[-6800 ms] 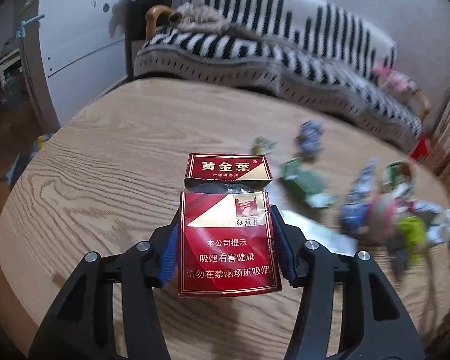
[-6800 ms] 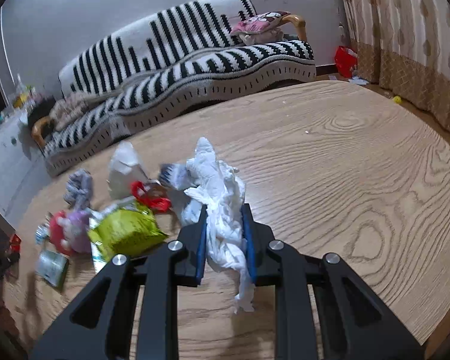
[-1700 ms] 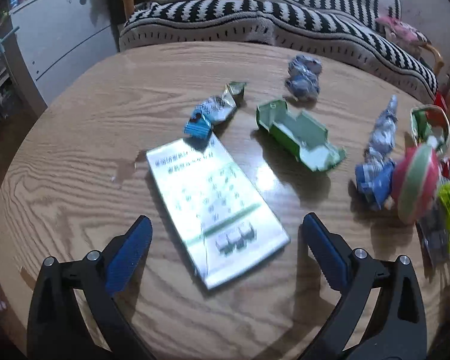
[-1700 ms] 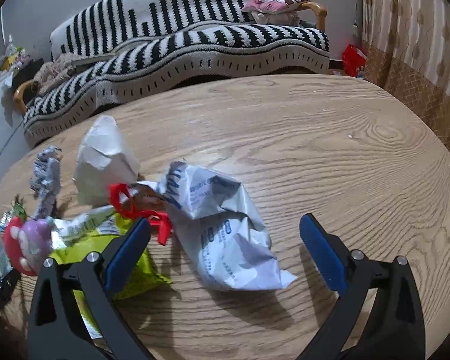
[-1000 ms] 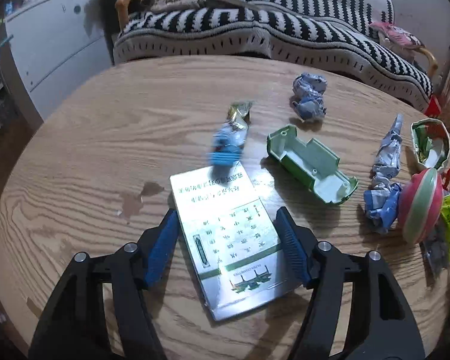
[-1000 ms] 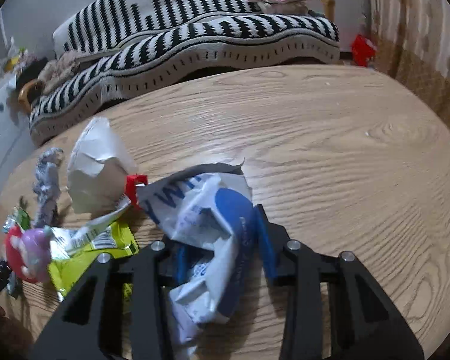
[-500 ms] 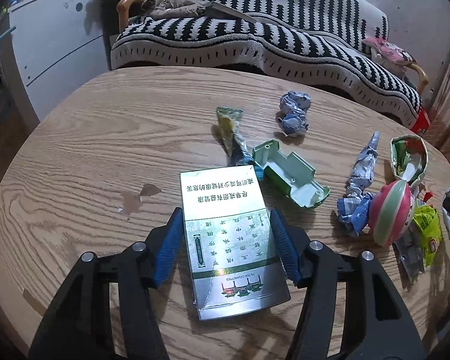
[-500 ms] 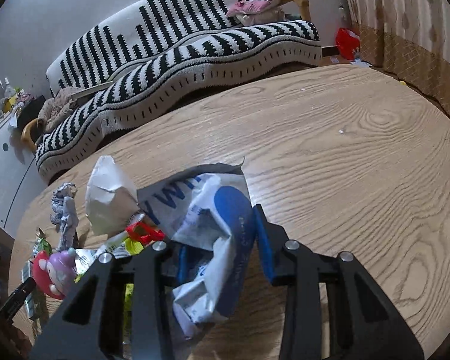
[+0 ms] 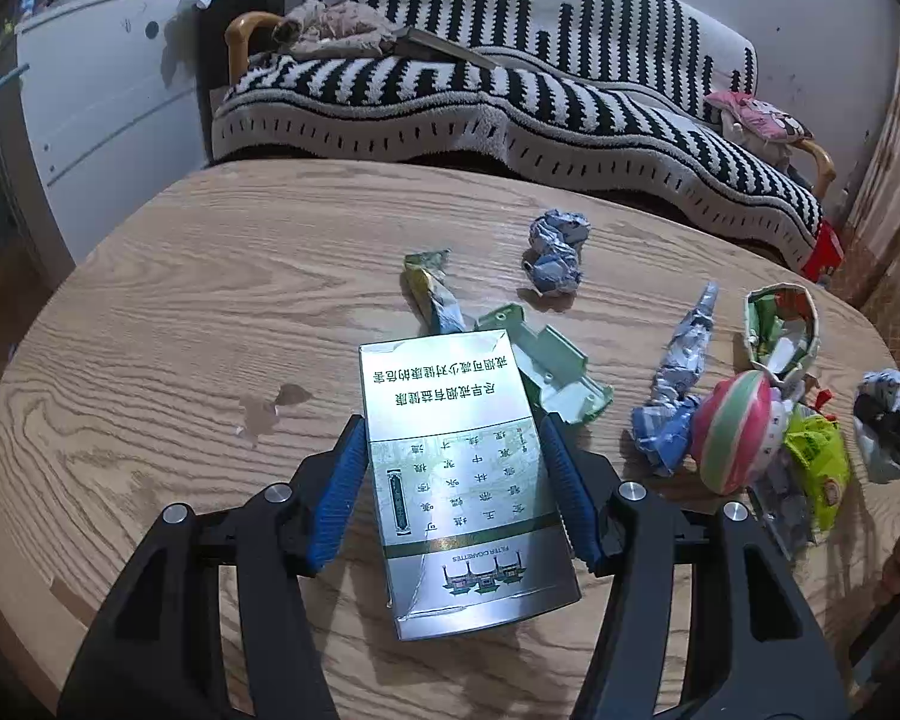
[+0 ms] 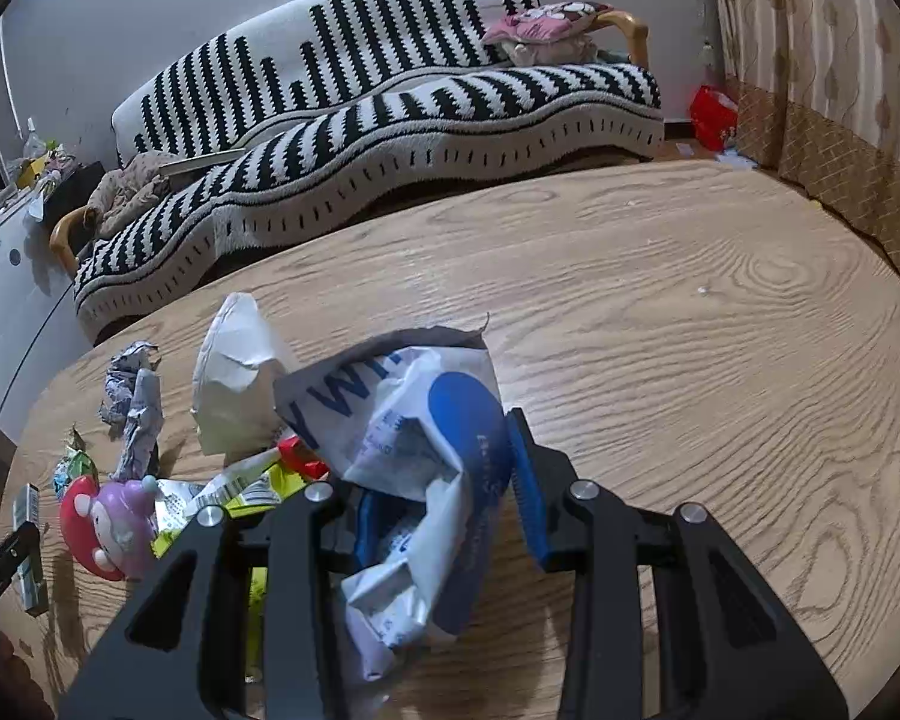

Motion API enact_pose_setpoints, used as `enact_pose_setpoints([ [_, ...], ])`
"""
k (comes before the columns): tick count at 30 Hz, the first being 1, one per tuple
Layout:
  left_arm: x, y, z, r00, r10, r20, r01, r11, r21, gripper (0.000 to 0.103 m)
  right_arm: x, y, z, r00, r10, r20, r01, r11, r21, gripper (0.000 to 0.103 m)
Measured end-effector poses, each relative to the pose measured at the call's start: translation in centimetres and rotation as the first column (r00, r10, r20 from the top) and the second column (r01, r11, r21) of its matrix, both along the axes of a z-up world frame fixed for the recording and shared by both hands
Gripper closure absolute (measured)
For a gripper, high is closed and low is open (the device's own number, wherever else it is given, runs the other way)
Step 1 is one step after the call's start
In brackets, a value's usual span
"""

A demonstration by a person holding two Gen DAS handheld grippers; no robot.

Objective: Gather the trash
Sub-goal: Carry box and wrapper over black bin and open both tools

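Left gripper (image 9: 453,483): blue pads clamped on both long edges of a flat silver-and-green cigarette carton (image 9: 459,462), lifted above the wooden table (image 9: 180,312). Just past the fingertips, partly hidden behind the carton, a pale green plastic tray piece (image 9: 549,369) and a twisted foil wrapper (image 9: 432,291); further ahead, a crumpled blue-white paper ball (image 9: 555,252).

Right gripper (image 10: 438,501): pads squeezing a crumpled white-and-blue plastic bag (image 10: 420,456), which bulges forward beyond the fingers. To the left of the fingers, a red-and-purple round toy (image 10: 111,519) and a yellow-green snack packet (image 10: 252,495). Ahead-left, a torn white paper cup (image 10: 237,375). Far behind, a black-and-white striped sofa (image 10: 390,90).
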State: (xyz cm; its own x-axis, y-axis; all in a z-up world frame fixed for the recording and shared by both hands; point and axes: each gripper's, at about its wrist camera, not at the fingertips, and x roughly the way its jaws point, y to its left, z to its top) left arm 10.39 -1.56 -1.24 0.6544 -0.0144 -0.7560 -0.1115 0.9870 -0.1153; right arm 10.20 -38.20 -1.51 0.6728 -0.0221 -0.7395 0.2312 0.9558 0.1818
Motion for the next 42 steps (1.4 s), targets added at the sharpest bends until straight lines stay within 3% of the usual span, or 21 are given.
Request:
enact_pose_setpoints([
  [4,-1.0,-1.3,1.1,0.999,-0.024,0.031,0.023,0.999,0.040,0.046,-1.2,0.5,1.0,1.000,0.018,0.022,-0.019,1.000,0.015,0.066],
  [8,-2.4,-4.1,1.5,0.998,-0.039,0.041,0.038,0.999,0.018,0.046,-4.4,-0.4,2.6,0.998,-0.023,0.058,0.016,0.993,0.120,0.066],
  [12,-6.2,-11.1,1.3,0.983,-0.182,0.010,0.182,0.983,-0.001,0.046,-10.5,-3.3,4.5,0.996,-0.038,0.085,0.025,0.988,0.152,0.066],
  [15,-9.8,-17.6,1.4,0.942,-0.336,-0.003,0.336,0.942,0.002,0.046,-18.1,-8.3,5.7,0.991,-0.097,0.089,0.082,0.984,0.158,0.066],
  [18,-14.1,-24.7,1.9,0.862,-0.506,-0.014,0.506,0.862,-0.020,0.046,-25.0,-12.9,5.8,0.983,-0.171,0.070,0.160,0.978,0.133,0.066],
  [19,-15.6,-27.1,1.9,0.824,-0.567,-0.019,0.566,0.824,-0.036,0.046,-27.9,-15.0,5.5,0.975,-0.216,0.051,0.208,0.970,0.129,0.066],
  [21,-19.2,-32.7,1.3,0.722,-0.691,-0.045,0.688,0.723,-0.066,0.045,-31.7,-17.9,4.3,0.957,-0.288,0.014,0.284,0.949,0.139,0.066],
  [22,-20.5,-34.5,0.7,0.689,-0.722,-0.056,0.720,0.691,-0.063,0.045,-33.5,-19.3,3.5,0.945,-0.328,-0.005,0.325,0.933,0.152,0.066],
  [23,-22.3,-37.1,-0.3,0.637,-0.766,-0.085,0.764,0.642,-0.059,0.045,-35.3,-20.8,2.6,0.929,-0.370,-0.029,0.369,0.914,0.168,0.066],
  [25,-25.0,-41.1,-2.7,0.556,-0.817,-0.149,0.821,0.569,-0.054,0.045,-38.0,-22.8,0.5,0.904,-0.419,-0.077,0.426,0.879,0.215,0.066],
  [28,-27.6,-45.0,-6.6,0.486,-0.842,-0.235,0.865,0.502,-0.009,0.046,-40.8,-24.3,-2.2,0.885,-0.448,-0.127,0.466,0.845,0.263,0.066],
  [30,-28.0,-45.9,-8.3,0.466,-0.842,-0.273,0.869,0.493,-0.040,0.046,-42.0,-24.8,-3.7,0.876,-0.458,-0.154,0.483,0.832,0.272,0.066],
  [33,-28.1,-46.4,-9.7,0.455,-0.839,-0.298,0.868,0.493,-0.063,0.046,-42.2,-25.4,-5.3,0.872,-0.455,-0.182,0.490,0.822,0.292,0.066],
  [38,-27.4,-46.4,-10.1,0.468,-0.830,-0.305,0.860,0.506,-0.059,0.046,-41.9,-25.6,-7.0,0.872,-0.442,-0.211,0.489,0.810,0.323,0.067],
  [40,-27.7,-46.3,-10.2,0.486,-0.821,-0.298,0.855,0.518,-0.033,0.043,-41.8,-25.8,-7.1,0.875,-0.437,-0.210,0.484,0.802,0.349,0.063],
  [42,-28.0,-46.4,-10.2,0.480,-0.828,-0.292,0.859,0.510,-0.036,0.017,-41.8,-26.4,-6.8,0.872,-0.447,-0.198,0.489,0.785,0.381,0.010],
])
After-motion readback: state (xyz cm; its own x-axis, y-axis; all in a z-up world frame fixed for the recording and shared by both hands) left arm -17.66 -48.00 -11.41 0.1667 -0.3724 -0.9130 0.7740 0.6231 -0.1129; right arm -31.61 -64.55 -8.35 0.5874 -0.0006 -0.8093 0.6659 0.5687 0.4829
